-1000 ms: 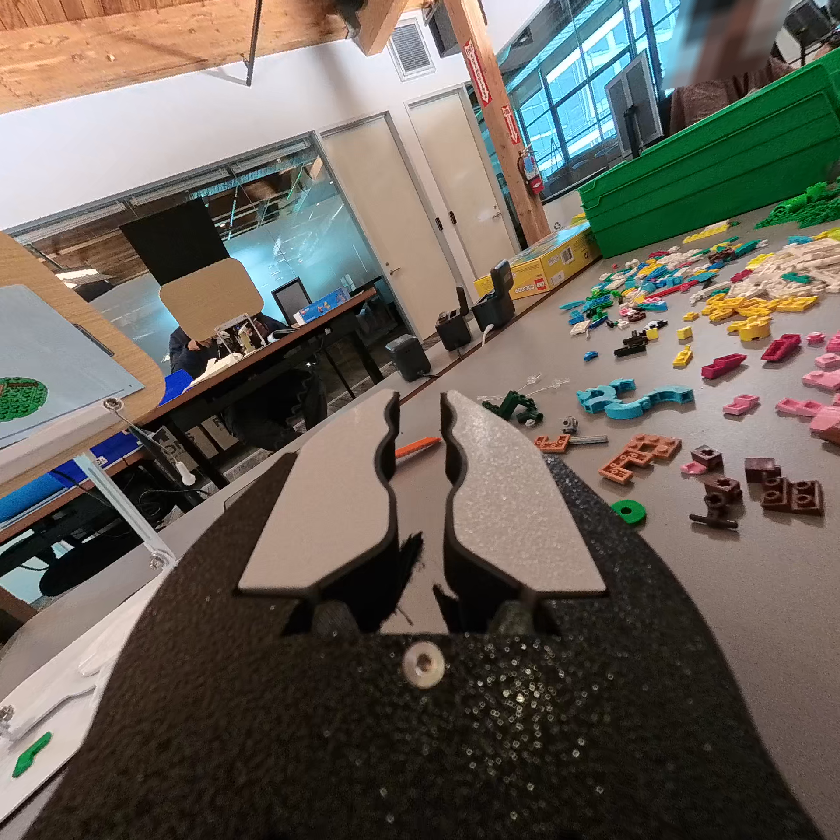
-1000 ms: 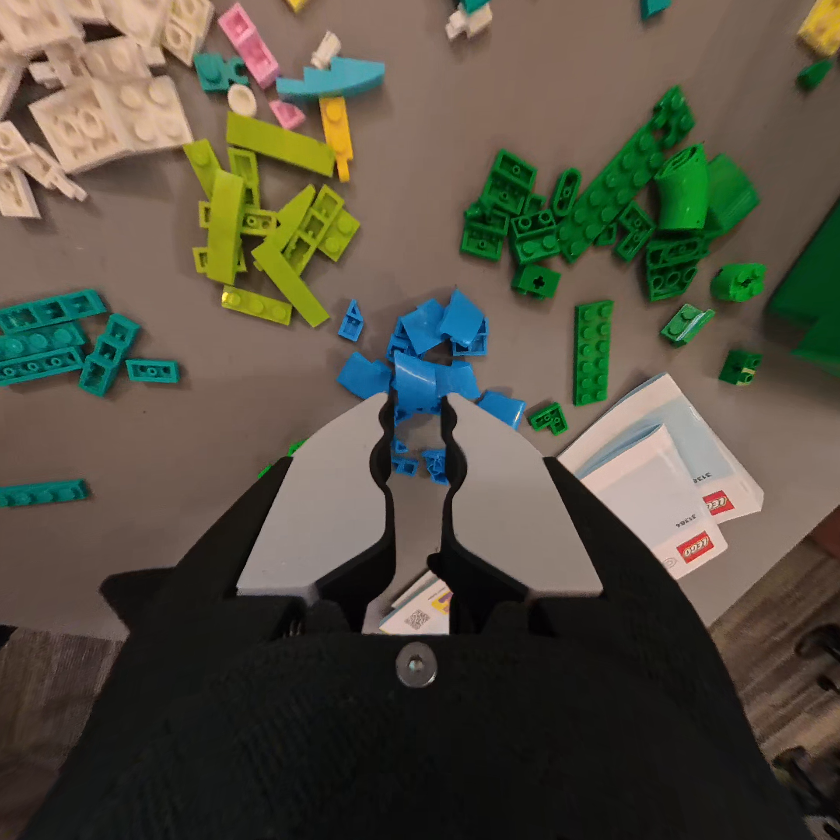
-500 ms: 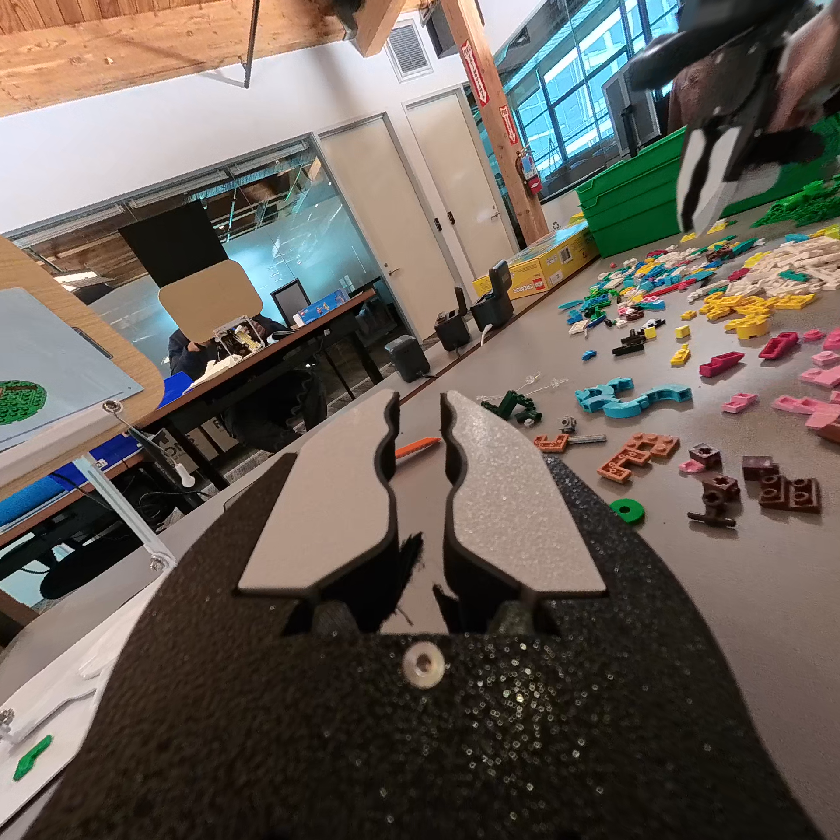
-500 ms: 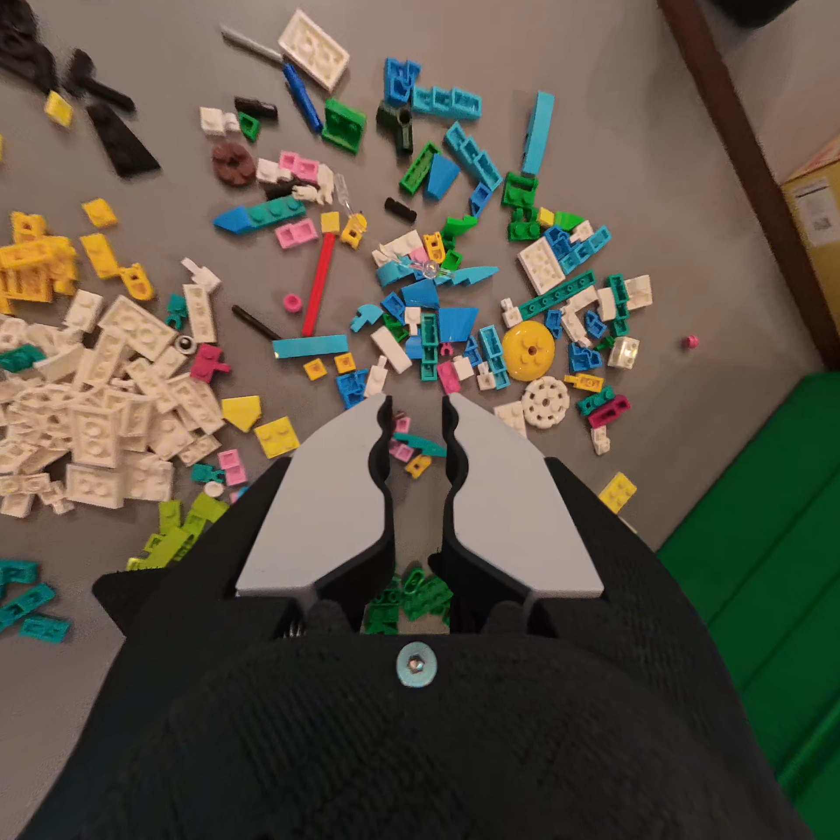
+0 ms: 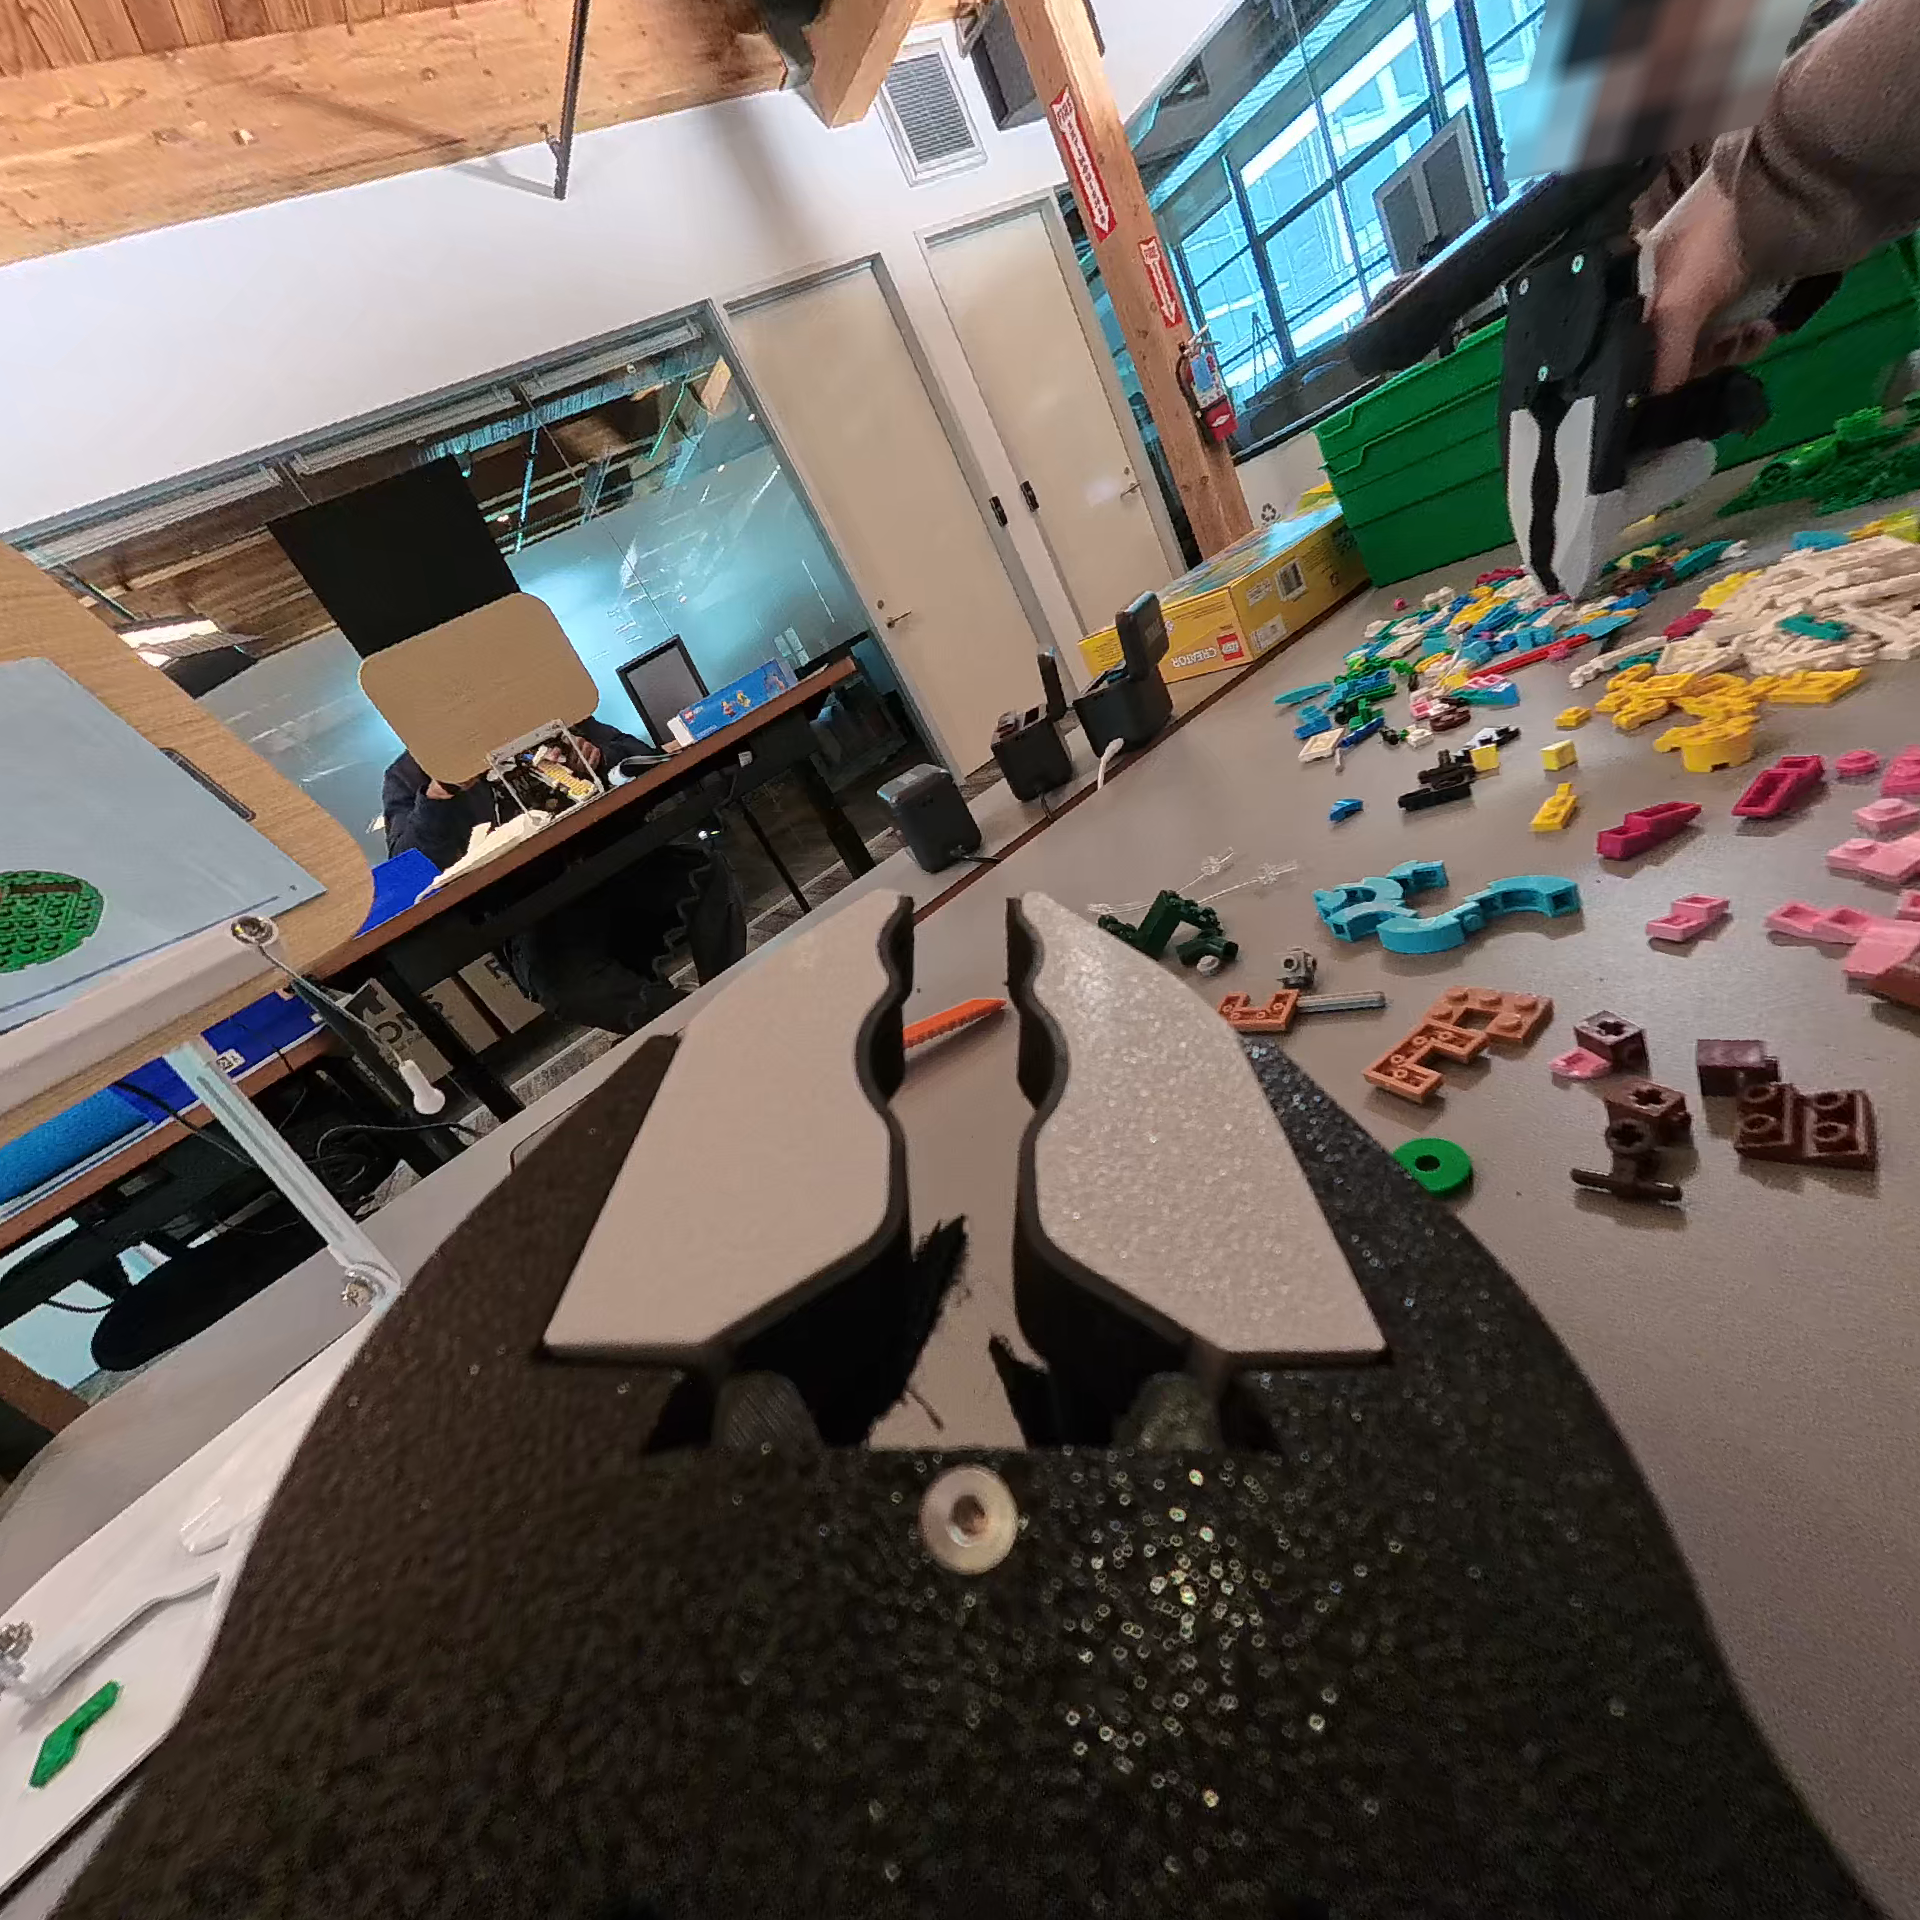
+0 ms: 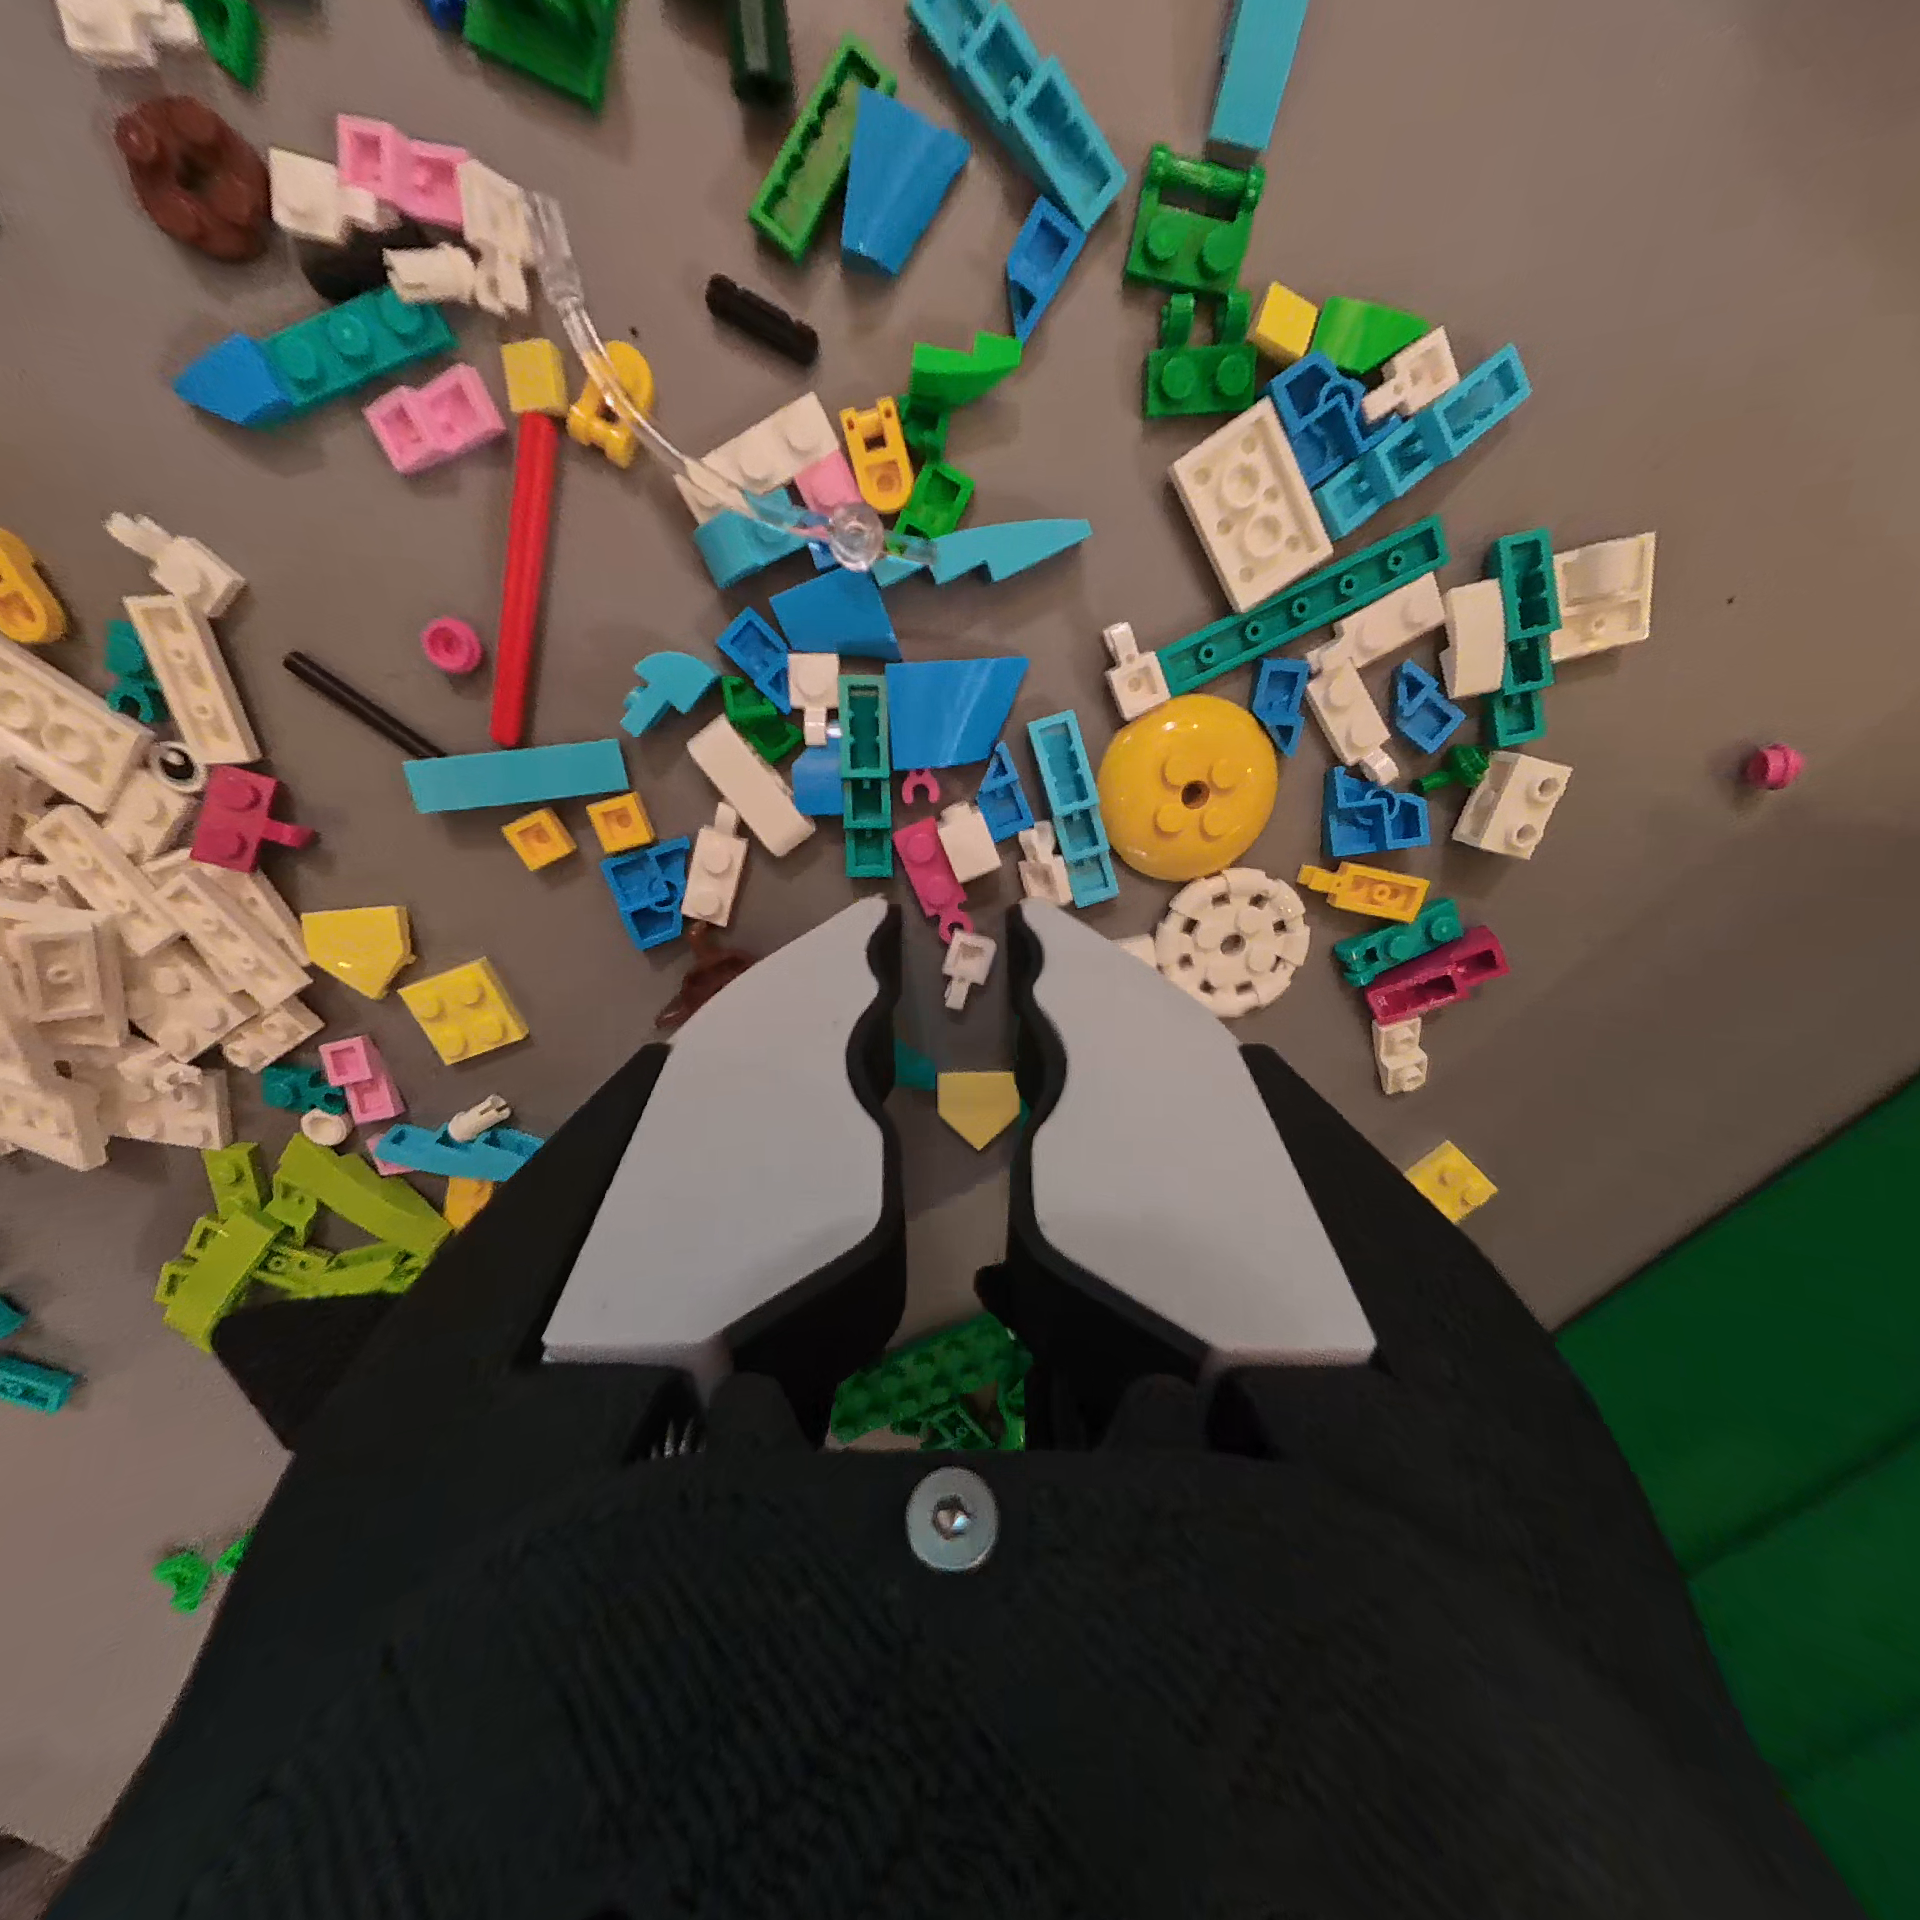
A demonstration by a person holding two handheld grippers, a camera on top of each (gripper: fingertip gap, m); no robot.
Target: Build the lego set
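Note:
Loose lego pieces cover the grey table (image 6: 1621, 208). My right gripper (image 6: 948, 914) points down at a mixed pile, open by a narrow gap and empty. A small white clip piece (image 6: 966, 961) and a yellow tile (image 6: 977, 1107) lie on the table between its fingers. A magenta piece (image 6: 928, 862) lies just ahead of the tips. The yellow round dish (image 6: 1188, 787) and white gear plate (image 6: 1231, 940) are to the right. My left gripper (image 5: 961, 914) lies low over the table, open by a narrow gap and empty. An orange piece (image 5: 951, 1021) shows beyond its tips.
The right gripper (image 5: 1553, 577), in a person's hand (image 5: 1704, 270), shows far right in the left wrist view. Green bins (image 5: 1423, 488) and a yellow box (image 5: 1236, 613) line the far edge. Brown pieces (image 5: 1803, 1122) lie right. An instruction board (image 5: 125, 831) stands left. The yellow round dish (image 6: 1188, 787) sits 4 centimeters or so from the ends of my right fingers.
My right gripper moved from the blue and green piles by the booklets to the mixed pile beside the green bin, and came lower. It entered the left wrist view. The left gripper stayed still.

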